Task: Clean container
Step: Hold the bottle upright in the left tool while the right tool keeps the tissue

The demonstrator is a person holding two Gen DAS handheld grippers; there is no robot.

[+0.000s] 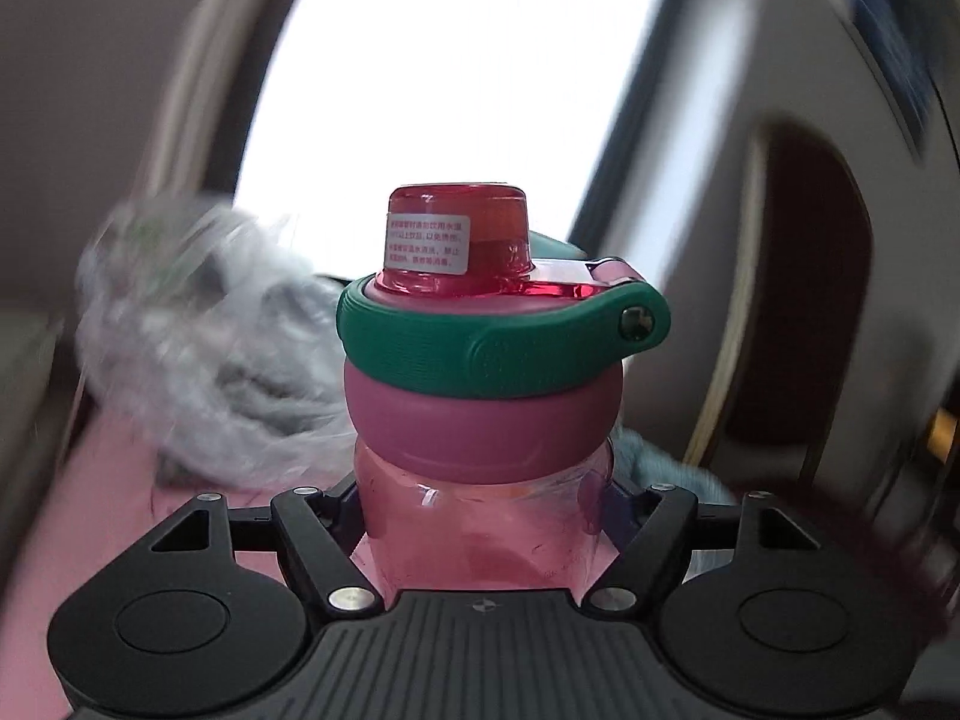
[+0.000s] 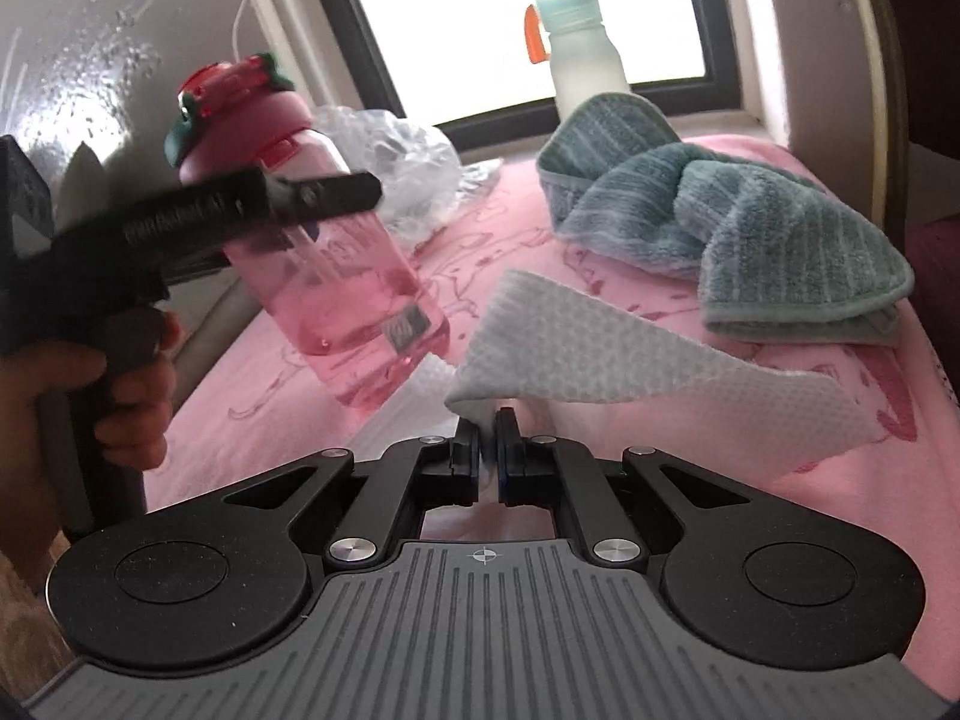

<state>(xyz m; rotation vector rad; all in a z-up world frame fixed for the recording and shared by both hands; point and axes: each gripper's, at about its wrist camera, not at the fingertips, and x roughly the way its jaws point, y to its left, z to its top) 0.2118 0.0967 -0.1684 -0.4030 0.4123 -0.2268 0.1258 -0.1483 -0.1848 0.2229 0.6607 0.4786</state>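
Note:
My left gripper (image 1: 485, 498) is shut on a clear pink water bottle (image 1: 480, 516) with a mauve lid, a green carry strap and a red cap. In the right wrist view the bottle (image 2: 348, 276) hangs tilted above the pink cloth, held by the left gripper (image 2: 312, 195) at its upper body. My right gripper (image 2: 487, 420) is shut on a white textured wipe (image 2: 576, 354), which fans out to the right, just right of the bottle's base and apart from it.
A teal towel (image 2: 750, 228) lies bunched on the pink cloth (image 2: 600, 270) at the right. A crumpled clear plastic bag (image 2: 408, 162) sits behind the bottle. A frosted bottle with teal lid (image 2: 576, 54) stands on the window sill.

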